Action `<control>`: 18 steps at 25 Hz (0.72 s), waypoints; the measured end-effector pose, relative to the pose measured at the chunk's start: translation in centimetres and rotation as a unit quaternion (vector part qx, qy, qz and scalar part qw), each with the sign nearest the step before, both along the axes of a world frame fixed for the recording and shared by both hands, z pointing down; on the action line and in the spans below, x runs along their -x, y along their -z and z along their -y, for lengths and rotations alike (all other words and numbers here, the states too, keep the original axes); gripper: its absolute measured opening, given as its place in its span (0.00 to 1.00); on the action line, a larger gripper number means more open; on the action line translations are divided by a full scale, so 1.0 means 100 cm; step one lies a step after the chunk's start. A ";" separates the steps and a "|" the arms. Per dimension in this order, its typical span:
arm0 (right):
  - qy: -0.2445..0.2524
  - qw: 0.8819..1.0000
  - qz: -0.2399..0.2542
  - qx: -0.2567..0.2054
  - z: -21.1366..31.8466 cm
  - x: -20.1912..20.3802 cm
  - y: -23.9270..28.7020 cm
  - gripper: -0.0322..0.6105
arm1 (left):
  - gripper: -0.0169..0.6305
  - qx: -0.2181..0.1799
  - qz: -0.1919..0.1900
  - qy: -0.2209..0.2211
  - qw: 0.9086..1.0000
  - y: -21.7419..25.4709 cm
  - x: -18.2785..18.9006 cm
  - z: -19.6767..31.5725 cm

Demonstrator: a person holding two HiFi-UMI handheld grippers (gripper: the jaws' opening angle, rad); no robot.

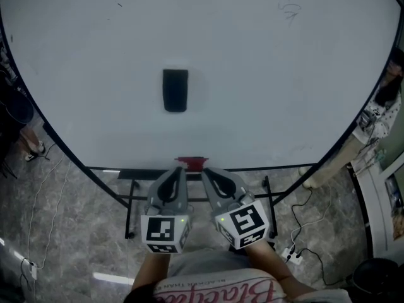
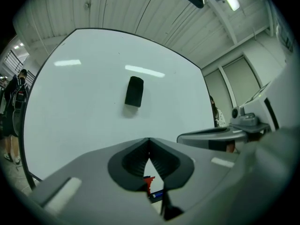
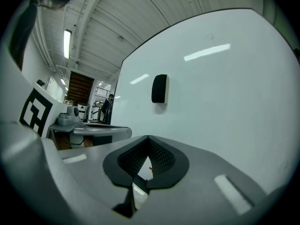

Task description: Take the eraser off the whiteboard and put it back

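Note:
A black eraser (image 1: 175,90) sticks to the middle of the big whiteboard (image 1: 265,62). It shows too in the left gripper view as the eraser (image 2: 134,91) and in the right gripper view as the eraser (image 3: 159,88). Both grippers hang side by side below the board's lower edge, well short of the eraser. My left gripper (image 1: 181,171) is shut with nothing between its jaws, tips meeting (image 2: 149,139). My right gripper (image 1: 205,172) is shut and empty too, tips together (image 3: 148,138).
A red object (image 1: 191,163) sits on the board's tray just ahead of the fingertips. The board's black stand (image 1: 129,201) and cables (image 1: 303,232) lie on the marble floor. A person (image 2: 11,97) stands at the board's left. Faint marks (image 1: 290,10) are at the board's upper right.

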State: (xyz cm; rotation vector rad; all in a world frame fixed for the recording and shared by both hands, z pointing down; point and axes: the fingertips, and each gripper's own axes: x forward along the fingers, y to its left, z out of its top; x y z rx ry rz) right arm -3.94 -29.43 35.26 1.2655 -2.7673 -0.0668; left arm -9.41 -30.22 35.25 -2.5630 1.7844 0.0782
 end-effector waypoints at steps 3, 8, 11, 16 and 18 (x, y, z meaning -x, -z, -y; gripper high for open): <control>0.003 1.000 -0.009 -0.004 -0.001 0.004 0.000 0.05 | 0.03 0.012 -0.014 -0.008 1.000 -0.004 -0.001 -0.003; 0.000 1.000 -0.016 -0.007 -0.002 0.006 -0.001 0.05 | 0.03 0.013 0.001 -0.014 1.000 -0.007 -0.006 -0.005; 0.002 1.000 -0.016 -0.011 -0.003 0.008 -0.002 0.05 | 0.03 0.014 0.004 -0.015 1.000 -0.007 -0.006 -0.005; 0.002 1.000 -0.014 -0.008 -0.004 0.009 -0.003 0.05 | 0.03 0.019 0.002 -0.019 1.000 -0.006 -0.008 -0.005; 0.001 1.000 -0.016 -0.006 -0.004 0.008 -0.005 0.05 | 0.03 0.020 0.001 -0.023 1.000 -0.005 -0.010 -0.006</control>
